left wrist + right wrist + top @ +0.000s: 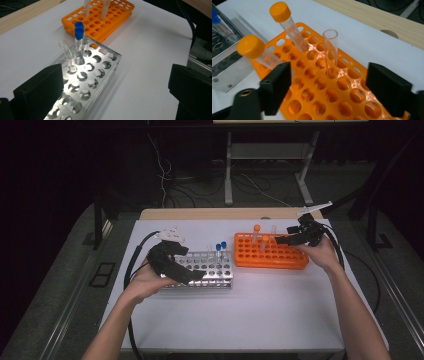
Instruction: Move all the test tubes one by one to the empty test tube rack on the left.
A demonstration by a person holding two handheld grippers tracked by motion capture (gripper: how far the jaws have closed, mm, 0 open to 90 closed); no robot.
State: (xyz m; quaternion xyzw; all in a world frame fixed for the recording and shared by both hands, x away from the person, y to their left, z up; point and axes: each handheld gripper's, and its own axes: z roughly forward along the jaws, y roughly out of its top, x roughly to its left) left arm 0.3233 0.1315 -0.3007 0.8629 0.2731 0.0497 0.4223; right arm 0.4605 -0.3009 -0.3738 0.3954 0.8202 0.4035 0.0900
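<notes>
Presently right gripper (pixel 328 82), jaws apart and empty, flanks the clear tube (pixel 330 51) upright in the orange rack (pixel 352 97); tube judged light, slick, fragile: grip mid-barrel; left gripper (pixel 112 92) wide, empty.

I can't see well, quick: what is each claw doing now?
Left gripper: open, holding nothing, over the metal rack.
Right gripper: open, empty, an uncapped tube stands ahead.
</notes>
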